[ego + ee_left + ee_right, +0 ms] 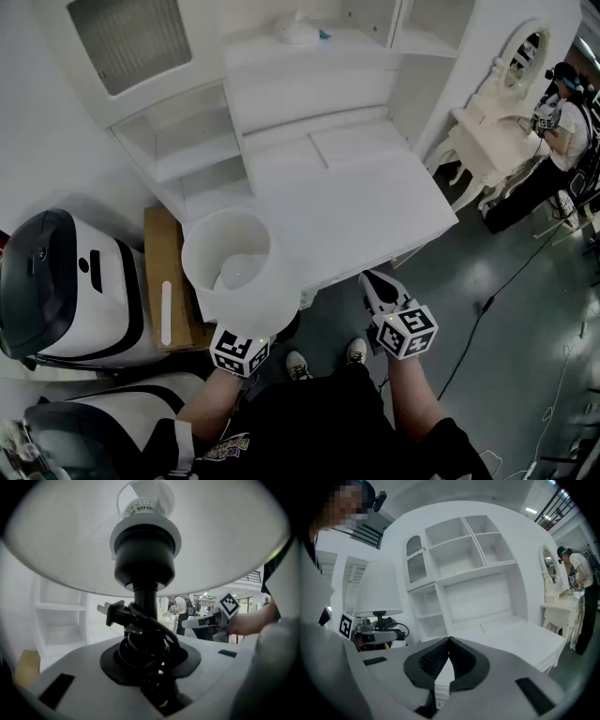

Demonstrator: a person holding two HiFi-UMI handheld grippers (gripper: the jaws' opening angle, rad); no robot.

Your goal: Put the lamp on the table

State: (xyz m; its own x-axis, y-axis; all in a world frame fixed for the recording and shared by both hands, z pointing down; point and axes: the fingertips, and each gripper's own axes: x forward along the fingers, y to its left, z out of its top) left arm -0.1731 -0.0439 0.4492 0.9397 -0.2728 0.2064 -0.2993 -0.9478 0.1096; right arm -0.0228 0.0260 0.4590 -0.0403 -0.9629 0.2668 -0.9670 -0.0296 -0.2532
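Lamp (246, 292): smooth white tapered shade (61, 541), black round stem (145, 595), coiled cord (140, 641)

Desk top (375, 206) lies open ahead; shelf unit (187, 155) walls its left side.

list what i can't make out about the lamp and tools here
- Base of the lamp: head view, under its shade; left gripper view, behind the coiled cord and left tool.
- Left tool's tips: head view, under the shade.
- Small white object at the top edge: head view, too small to identify.
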